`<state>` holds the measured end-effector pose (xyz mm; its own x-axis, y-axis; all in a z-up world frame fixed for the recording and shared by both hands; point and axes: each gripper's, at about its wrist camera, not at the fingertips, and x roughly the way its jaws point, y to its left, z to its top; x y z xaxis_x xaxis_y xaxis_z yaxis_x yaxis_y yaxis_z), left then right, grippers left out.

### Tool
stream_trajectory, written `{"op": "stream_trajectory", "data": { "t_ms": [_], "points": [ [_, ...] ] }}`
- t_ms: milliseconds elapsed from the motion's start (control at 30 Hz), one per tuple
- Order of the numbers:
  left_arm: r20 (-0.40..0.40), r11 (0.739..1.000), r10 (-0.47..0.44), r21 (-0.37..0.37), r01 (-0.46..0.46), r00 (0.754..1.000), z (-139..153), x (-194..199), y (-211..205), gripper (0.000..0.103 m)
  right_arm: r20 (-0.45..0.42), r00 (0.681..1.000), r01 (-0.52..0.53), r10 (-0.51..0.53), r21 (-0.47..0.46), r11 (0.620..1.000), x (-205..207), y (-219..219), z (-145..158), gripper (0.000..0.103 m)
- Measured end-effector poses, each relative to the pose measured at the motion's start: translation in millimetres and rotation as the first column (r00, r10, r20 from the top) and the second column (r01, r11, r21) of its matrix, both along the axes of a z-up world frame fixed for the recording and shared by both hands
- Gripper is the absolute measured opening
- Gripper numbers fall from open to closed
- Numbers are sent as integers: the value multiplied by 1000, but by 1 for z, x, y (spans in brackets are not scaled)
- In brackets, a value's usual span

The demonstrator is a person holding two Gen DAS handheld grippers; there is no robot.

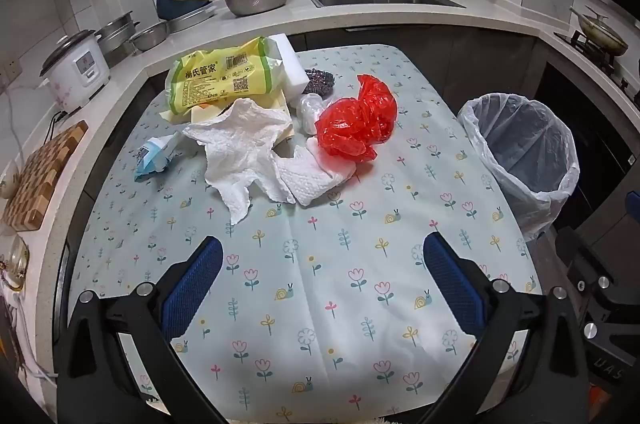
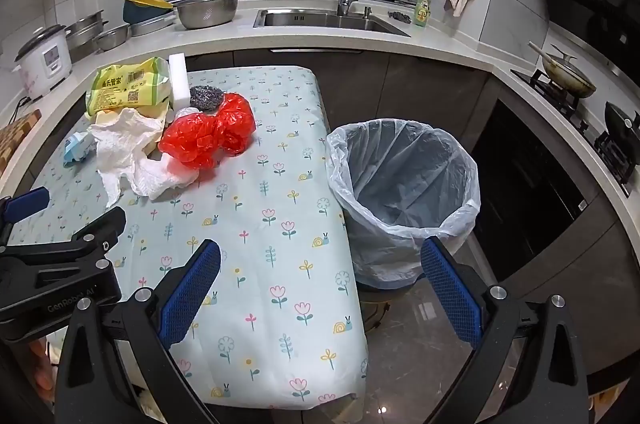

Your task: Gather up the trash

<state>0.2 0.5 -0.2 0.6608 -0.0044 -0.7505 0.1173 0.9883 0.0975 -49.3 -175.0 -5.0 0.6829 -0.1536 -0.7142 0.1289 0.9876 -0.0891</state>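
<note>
Left gripper (image 1: 322, 254) and right gripper (image 2: 320, 264): jaws spread wide, holding nothing; both hover over the near, bare part of the table (image 1: 320, 324). Trash lies mid-table: crumpled paper towel (image 1: 244, 147), red plastic bag (image 1: 358, 121); judged light, soft, compressible; pinch a raised fold. Lined bin (image 2: 400, 179) stands beside the table's right edge, apparently empty.

The yellow-green package (image 1: 224, 77) on the worktop carried large green Chinese characters, "杨氏管家" as best I could read them, with a barcode and a QR code beside them; its smaller print was too fine to read. In the right wrist view, the left gripper (image 2: 56, 288) body bore the pale lettering "GenRobot AI".
</note>
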Motion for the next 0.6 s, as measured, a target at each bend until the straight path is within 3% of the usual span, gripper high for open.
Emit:
{"op": "stream_trajectory", "data": {
  "t_ms": [600],
  "points": [
    [2,1000,-4,9,4,1000,1,-2,-2,96,-1,1000,6,-6,-9,1000,-1,-2,1,96]
  ]
}}
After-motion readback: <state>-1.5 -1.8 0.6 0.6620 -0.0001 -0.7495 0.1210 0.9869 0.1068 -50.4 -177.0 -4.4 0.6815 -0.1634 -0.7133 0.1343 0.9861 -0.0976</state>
